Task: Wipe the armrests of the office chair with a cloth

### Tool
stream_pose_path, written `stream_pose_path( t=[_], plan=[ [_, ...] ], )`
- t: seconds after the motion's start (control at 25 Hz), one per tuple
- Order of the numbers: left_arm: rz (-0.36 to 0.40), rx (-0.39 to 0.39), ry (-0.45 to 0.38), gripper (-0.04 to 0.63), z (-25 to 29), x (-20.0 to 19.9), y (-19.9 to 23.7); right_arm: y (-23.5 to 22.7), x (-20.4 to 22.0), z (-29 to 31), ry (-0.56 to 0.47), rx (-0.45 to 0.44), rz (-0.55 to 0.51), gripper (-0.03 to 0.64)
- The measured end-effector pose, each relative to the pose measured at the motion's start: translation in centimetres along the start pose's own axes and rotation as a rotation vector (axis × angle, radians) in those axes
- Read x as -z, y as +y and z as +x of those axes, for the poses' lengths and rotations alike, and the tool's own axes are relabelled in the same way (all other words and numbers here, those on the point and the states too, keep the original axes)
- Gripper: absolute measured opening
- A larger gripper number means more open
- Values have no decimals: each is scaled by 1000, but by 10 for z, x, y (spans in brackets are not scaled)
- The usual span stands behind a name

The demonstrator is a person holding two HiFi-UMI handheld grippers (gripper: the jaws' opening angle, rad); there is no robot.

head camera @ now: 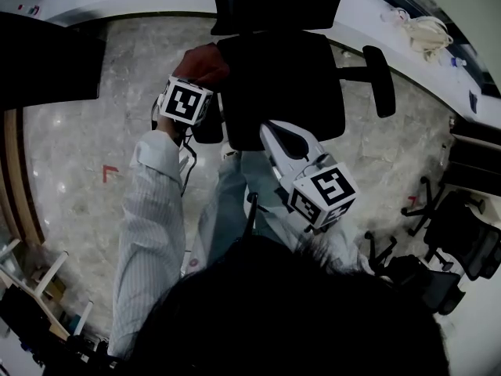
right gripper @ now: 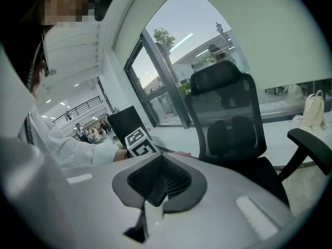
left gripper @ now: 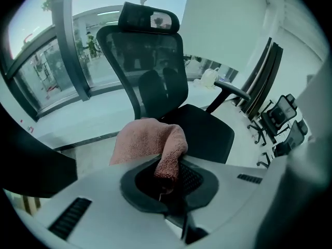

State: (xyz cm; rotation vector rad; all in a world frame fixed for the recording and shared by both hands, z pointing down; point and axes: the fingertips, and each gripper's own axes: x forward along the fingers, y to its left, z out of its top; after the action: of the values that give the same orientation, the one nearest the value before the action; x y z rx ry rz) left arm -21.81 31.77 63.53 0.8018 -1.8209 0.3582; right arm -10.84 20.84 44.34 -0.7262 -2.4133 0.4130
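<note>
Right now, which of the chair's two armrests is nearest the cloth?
The armrest at the head view's left, beneath the left gripper holding the cloth; the other armrest stands bare.

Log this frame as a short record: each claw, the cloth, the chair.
left claw: shut on the pink cloth
right claw: shut, nothing in it, near the seat's front edge
cloth: bunched, draped over the left claw's front
office chair: black, mesh back, in front of the person
armrest on the right claw's side: no claw near it
cloth on an armrest: cannot tell
</note>
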Motion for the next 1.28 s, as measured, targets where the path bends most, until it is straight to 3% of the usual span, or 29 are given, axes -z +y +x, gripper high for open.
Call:
stream_pose_path(
  t=[0.4, 0.68, 0.96, 1.16, 1.28],
  plan=[
    [104, 117, 67, 25, -41, 72, -93, -5, -12, -12, -10, -27, -65, 2],
    [55, 193, 141, 25, -58, 113, -131, 0, -7, -21, 7, -66, -69, 2],
    [49, 190, 123, 25, -60, 113, -121, 9, 1, -22, 23, -80, -67, 2],
    [-16, 182, 68, 25, -55, 80, -85, -2, 10, -23, 36, -52, -38, 1],
    [-65, 204, 83, 25, -38, 68, -68, -10, 15, -25, 38, -32, -21, 2]
  ],
)
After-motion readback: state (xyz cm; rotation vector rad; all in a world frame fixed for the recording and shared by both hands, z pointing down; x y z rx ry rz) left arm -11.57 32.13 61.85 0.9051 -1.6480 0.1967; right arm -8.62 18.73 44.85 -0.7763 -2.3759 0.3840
